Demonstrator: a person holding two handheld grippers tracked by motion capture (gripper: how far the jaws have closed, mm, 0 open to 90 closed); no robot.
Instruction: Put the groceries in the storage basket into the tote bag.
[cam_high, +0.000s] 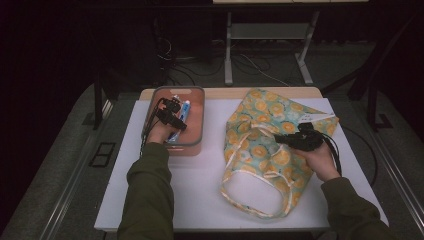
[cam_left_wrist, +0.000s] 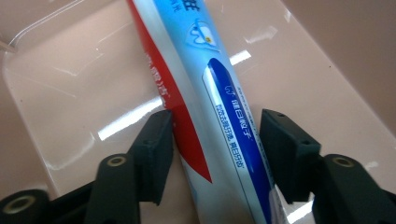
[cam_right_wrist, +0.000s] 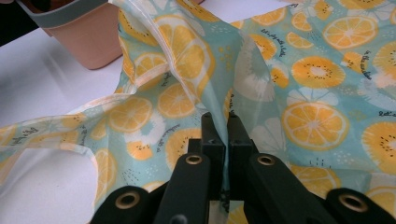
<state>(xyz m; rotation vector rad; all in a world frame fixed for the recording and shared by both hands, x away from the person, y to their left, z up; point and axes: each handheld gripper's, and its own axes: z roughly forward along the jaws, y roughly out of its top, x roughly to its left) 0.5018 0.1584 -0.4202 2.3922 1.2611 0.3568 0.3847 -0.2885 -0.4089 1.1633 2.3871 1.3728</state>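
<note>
Toothpaste tube, blue-white-red plastic (cam_left_wrist: 205, 107), lay in the pink plastic bin (cam_high: 196, 131), unlifted between the left gripper's (cam_left_wrist: 215, 149) apart, untouching jaws; rightward, the right gripper (cam_right_wrist: 223, 140) pinched the lemon-print fabric bag (cam_right_wrist: 299, 84), awaiting packing.

High view looks down on the table (cam_high: 200, 190); gripper views sit close above their jaws.
</note>
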